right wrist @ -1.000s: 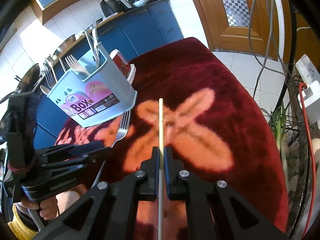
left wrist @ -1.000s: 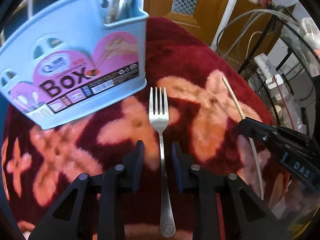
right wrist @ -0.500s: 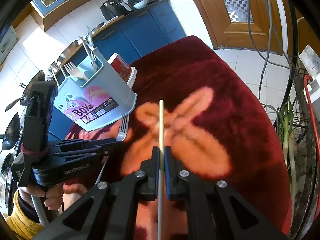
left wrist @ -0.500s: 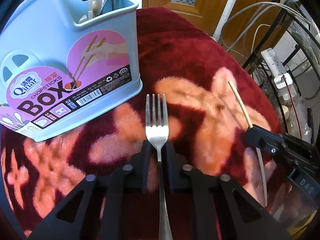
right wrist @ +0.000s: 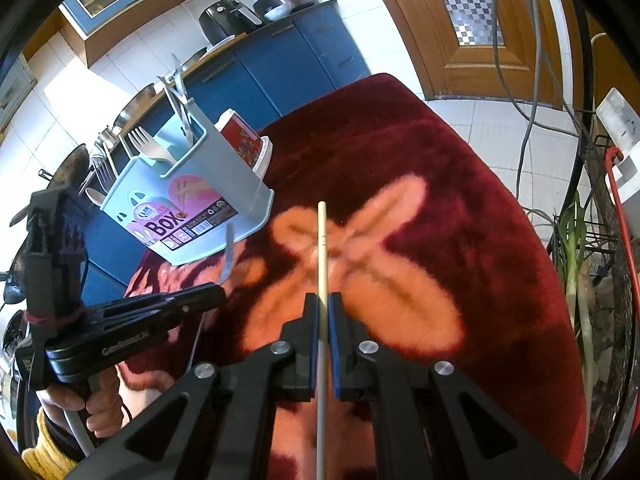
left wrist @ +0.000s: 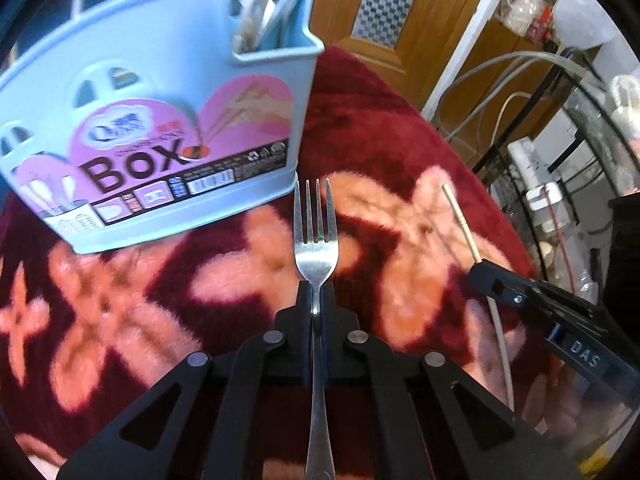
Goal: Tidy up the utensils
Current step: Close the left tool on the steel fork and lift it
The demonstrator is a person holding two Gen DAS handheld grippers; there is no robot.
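Note:
A steel fork (left wrist: 316, 236) points its tines toward the light blue utensil box (left wrist: 160, 120), and my left gripper (left wrist: 316, 292) is shut on the fork's neck just behind the head. In the right wrist view the fork (right wrist: 229, 256) looks slightly raised beside the box (right wrist: 188, 208). My right gripper (right wrist: 323, 304) is shut on a pale chopstick (right wrist: 322, 248), which sticks out ahead over the red flowered cloth (right wrist: 420, 184). The same chopstick (left wrist: 460, 220) and right gripper (left wrist: 492, 280) show at the right of the left wrist view. The box holds several forks and tongs.
A red patterned paper cup (right wrist: 242, 140) stands behind the box. The cloth-covered table ends at the right near a wire rack (right wrist: 608, 240) with cables and green stalks. A wooden door (right wrist: 480, 20) and blue kitchen cabinets (right wrist: 280, 60) lie beyond the table.
My left gripper slid forward along the fork and shut on its neck. The right gripper kept still with the chopstick in it.

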